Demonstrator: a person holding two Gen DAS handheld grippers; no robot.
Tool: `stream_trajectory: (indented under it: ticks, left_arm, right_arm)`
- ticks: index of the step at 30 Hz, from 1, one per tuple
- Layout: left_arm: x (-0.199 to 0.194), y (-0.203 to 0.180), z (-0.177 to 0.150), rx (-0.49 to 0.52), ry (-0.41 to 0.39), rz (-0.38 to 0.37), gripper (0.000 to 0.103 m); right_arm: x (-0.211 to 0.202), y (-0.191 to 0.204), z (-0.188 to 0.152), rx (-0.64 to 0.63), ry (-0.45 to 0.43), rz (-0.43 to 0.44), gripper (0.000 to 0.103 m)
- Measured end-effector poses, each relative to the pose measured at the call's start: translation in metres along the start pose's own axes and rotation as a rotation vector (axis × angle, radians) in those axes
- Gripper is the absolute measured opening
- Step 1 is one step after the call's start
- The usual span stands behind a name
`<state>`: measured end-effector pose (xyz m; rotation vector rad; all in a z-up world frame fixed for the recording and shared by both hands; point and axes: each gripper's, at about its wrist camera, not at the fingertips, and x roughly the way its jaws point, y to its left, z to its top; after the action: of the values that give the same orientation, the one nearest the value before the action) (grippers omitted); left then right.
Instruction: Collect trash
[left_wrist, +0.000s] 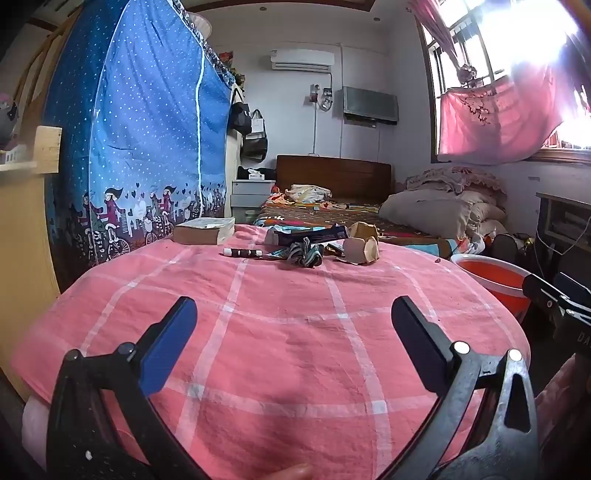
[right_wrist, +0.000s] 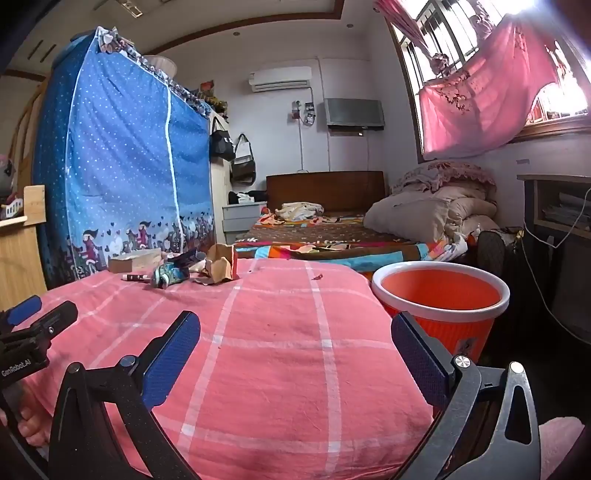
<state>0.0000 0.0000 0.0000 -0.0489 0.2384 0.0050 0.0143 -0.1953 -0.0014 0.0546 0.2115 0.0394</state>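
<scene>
Trash lies at the far side of a pink checked cloth (left_wrist: 280, 332): torn brown cardboard (left_wrist: 364, 245), a crumpled teal wrapper (left_wrist: 304, 254), a dark blue packet (left_wrist: 310, 233) and a white-and-dark marker (left_wrist: 242, 252). The same pile shows in the right wrist view: cardboard (right_wrist: 221, 266), wrapper (right_wrist: 169, 276). An orange bin with a white rim (right_wrist: 439, 299) stands at the cloth's right edge; it also shows in the left wrist view (left_wrist: 493, 278). My left gripper (left_wrist: 293, 321) is open and empty, well short of the pile. My right gripper (right_wrist: 295, 336) is open and empty, near the bin.
A thick book (left_wrist: 204, 230) lies at the cloth's far left. A blue fabric wardrobe (left_wrist: 140, 122) stands to the left, a wooden shelf (left_wrist: 26, 206) beside it. A bed with quilts (left_wrist: 439, 210) lies behind. A desk with cables (right_wrist: 557, 221) is at the right.
</scene>
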Motion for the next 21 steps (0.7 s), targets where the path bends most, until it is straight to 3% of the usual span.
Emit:
stream_trajectory:
  ticks: [21]
  left_arm:
    - [-0.0055,0.0025,0.0047,-0.007,-0.007,-0.001,0.103]
  right_arm:
    - [0.0006,-0.0046,-0.0001,0.000,0.007,0.001,0.103]
